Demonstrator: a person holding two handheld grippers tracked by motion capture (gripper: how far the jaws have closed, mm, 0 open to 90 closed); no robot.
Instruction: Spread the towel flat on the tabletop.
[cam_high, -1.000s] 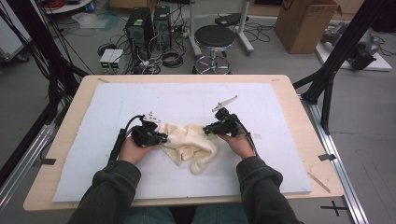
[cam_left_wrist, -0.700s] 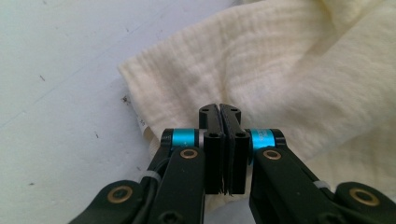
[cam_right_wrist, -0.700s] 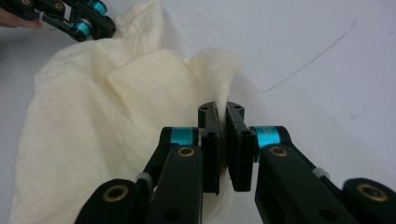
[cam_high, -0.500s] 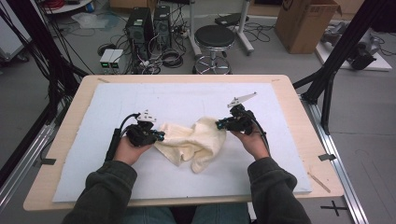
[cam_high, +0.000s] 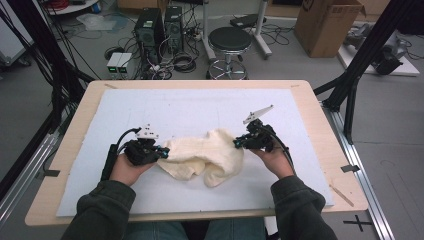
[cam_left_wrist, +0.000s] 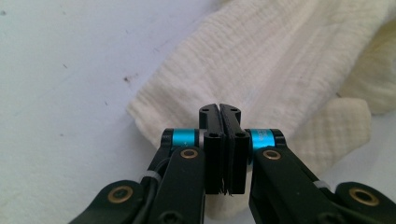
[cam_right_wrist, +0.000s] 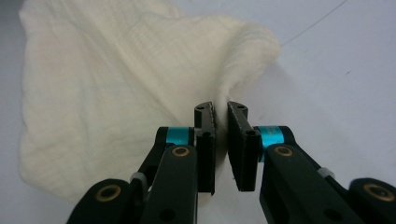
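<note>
Now the cloth (cam_high: 205, 156) hangs stretched wider between both tongs than before.

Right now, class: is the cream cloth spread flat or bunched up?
Bunched: the cream cloth lies rumpled in folds, stretched between the left gripper and right gripper on the white mat.

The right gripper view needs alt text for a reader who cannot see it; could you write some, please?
Black tongs pinch a fold of a cream cloth, which spreads away to the upper left over a white table mat. A sliver of cloth shows between the nearly closed jaws.
</note>
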